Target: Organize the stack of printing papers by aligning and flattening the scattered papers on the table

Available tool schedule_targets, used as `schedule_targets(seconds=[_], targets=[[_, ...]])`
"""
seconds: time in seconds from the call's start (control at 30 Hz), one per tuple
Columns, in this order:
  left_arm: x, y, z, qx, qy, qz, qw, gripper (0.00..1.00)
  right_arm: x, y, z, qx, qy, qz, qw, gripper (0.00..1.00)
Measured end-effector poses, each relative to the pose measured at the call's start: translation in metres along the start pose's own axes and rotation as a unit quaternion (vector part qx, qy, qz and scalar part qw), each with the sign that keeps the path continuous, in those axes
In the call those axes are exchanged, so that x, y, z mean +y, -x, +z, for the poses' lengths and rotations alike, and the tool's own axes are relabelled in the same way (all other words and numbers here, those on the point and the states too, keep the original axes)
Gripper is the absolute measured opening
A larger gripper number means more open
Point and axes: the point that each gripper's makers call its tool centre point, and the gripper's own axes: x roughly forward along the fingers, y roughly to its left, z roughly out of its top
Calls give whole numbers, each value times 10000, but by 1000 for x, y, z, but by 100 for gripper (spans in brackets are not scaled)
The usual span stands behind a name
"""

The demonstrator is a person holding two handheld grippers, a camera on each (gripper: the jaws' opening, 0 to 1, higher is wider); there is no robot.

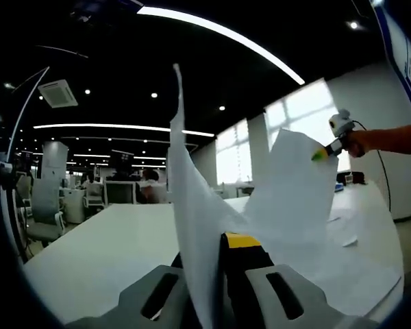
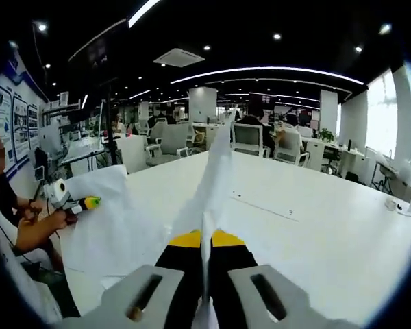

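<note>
both tools clamped on papers (image 1: 192,226) | left tool (image 1: 216,274) | right tool (image 2: 207,274)

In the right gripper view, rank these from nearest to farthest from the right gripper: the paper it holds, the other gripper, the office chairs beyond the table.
1. Paper, clamped between the right gripper's jaws, rising centre.
2. Other gripper, far left, gripping the same paper's far edge.
3. Office chairs, beyond the white table, top centre.
</note>
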Motion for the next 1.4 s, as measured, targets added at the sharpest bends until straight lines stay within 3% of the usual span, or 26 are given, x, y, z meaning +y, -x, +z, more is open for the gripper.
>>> schedule_targets(seconds=[0.37,0.57,1.4], targets=[[2,-1,0,12,5,30,10000,6,6,17,16,-7,583,168,9982,0],[3,-1,1,-7,11,43,10000,6,10,23,17,158,760,303,9965,0],[5,0,2,-11,-30,108,9999,6,32,61,36,283,906,554,9939,0]])
